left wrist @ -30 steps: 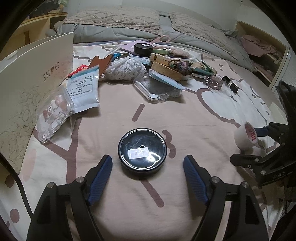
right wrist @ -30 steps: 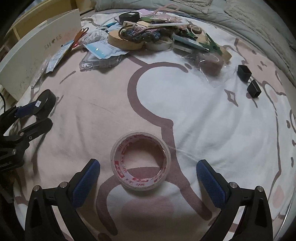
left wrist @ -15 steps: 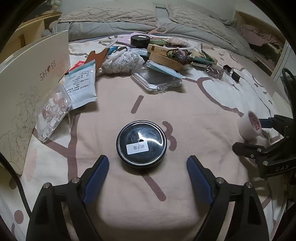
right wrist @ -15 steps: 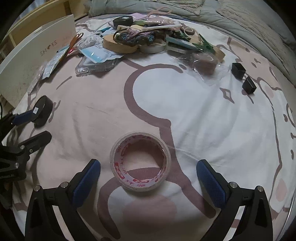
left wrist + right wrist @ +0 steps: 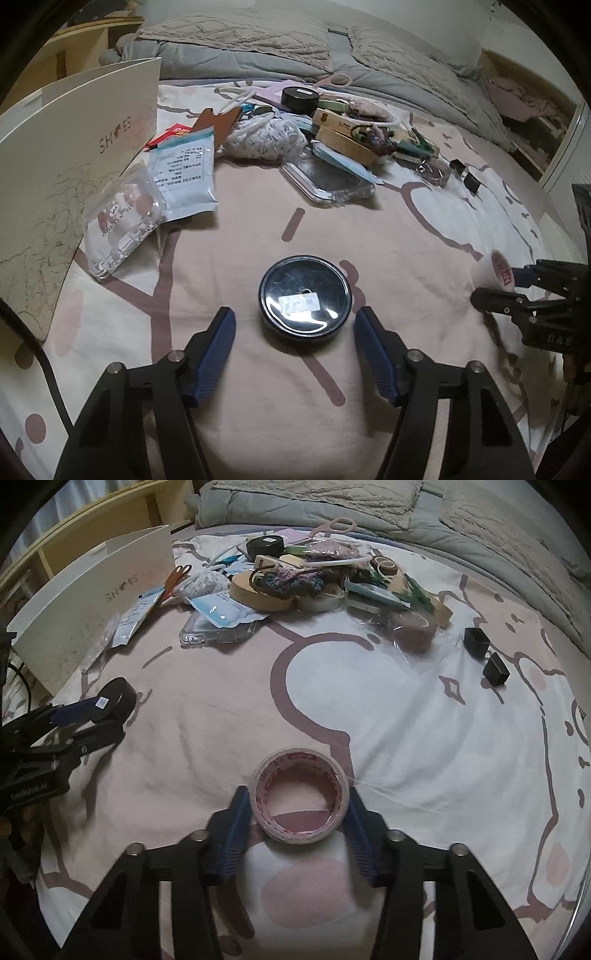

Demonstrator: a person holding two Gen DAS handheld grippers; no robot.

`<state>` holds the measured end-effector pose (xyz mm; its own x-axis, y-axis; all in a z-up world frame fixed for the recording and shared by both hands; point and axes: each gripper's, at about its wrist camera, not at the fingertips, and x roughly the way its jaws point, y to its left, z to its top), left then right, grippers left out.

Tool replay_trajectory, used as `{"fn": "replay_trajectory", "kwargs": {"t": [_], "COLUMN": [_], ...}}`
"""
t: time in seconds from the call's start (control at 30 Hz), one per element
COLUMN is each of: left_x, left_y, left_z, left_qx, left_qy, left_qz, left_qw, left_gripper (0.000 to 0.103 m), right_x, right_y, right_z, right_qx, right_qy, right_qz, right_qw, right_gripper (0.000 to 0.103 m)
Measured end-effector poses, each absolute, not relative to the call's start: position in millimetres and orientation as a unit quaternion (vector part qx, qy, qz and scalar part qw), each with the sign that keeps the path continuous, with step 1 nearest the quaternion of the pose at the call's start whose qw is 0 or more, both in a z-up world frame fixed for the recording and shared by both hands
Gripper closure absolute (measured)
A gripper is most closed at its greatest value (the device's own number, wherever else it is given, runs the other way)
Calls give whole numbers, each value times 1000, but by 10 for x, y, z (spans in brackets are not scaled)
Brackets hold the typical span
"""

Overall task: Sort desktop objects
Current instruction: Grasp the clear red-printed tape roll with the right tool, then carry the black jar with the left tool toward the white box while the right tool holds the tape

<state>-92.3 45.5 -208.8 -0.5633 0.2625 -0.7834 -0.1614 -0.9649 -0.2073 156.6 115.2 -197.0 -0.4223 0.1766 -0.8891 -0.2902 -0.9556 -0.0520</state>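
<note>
A black round tin (image 5: 304, 299) with a white label lies flat on the pink and white bedsheet (image 5: 258, 229). My left gripper (image 5: 294, 313) straddles it with its jaws closing, and a small gap remains between each blue pad and the tin's wall. A roll of clear tape with red print (image 5: 299, 801) lies flat on the sheet. My right gripper (image 5: 296, 792) is closing on it, both blue pads touching its sides. The left wrist view shows the tape roll (image 5: 495, 273) at the right edge. The tin (image 5: 118, 698) is at the left in the right wrist view.
A white shoe-box panel (image 5: 74, 155) stands along the left. At the far side lies a heap: a clear case (image 5: 328, 181), a blue-white pouch (image 5: 184, 173), a second black tin (image 5: 299, 98), wooden pieces, scissors. A clear plastic box (image 5: 122, 218) and two small black caps (image 5: 484, 653) lie apart.
The right jaws have come in from wide open to the sides of the tape roll. The left jaws widened a little, then narrowed around the tin.
</note>
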Motion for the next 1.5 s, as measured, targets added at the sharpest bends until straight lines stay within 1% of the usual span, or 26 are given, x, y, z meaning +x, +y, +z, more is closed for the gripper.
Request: {"fn": "replay_trajectory", "kwargs": {"t": [0.1,0.2,0.23,0.27,0.4,0.57,1.03,1.13,1.5], "left_x": [-932,-930,-931,-932,-941,-987,-1027,-1022,-1017], "left_y": [452,487,509,530,595,608,615,611,564], "left_z": [-2072,-2053,-2047,-2044,-2047,-2080,-2098,-2086,-2021], "left_qx": [-449,-445,-443,-441,-438,-445,-450,-449,-443], "left_qy": [-56,-46,-39,-33,-13,-14,-21,-25,-41], "left_qz": [883,886,887,888,891,889,887,887,889], "left_qw": [119,121,121,122,117,111,101,102,106], "left_gripper": [40,47,52,53,53,53,51,53,53], "right_x": [1413,1394,1384,1392,1421,1451,1457,1451,1456], "right_y": [1206,1166,1170,1171,1210,1246,1200,1186,1220], "right_z": [-1936,-1950,-1951,-1947,-1949,-1934,-1930,-1927,-1887], "right_qx": [-521,-522,-522,-521,-516,-513,-518,-522,-513], "right_qy": [43,45,46,46,62,81,80,75,87], "right_qz": [842,842,842,842,845,845,842,839,842], "right_qw": [136,131,130,129,128,127,129,133,139], "right_gripper": [57,58,58,57,58,57,57,57,57]}}
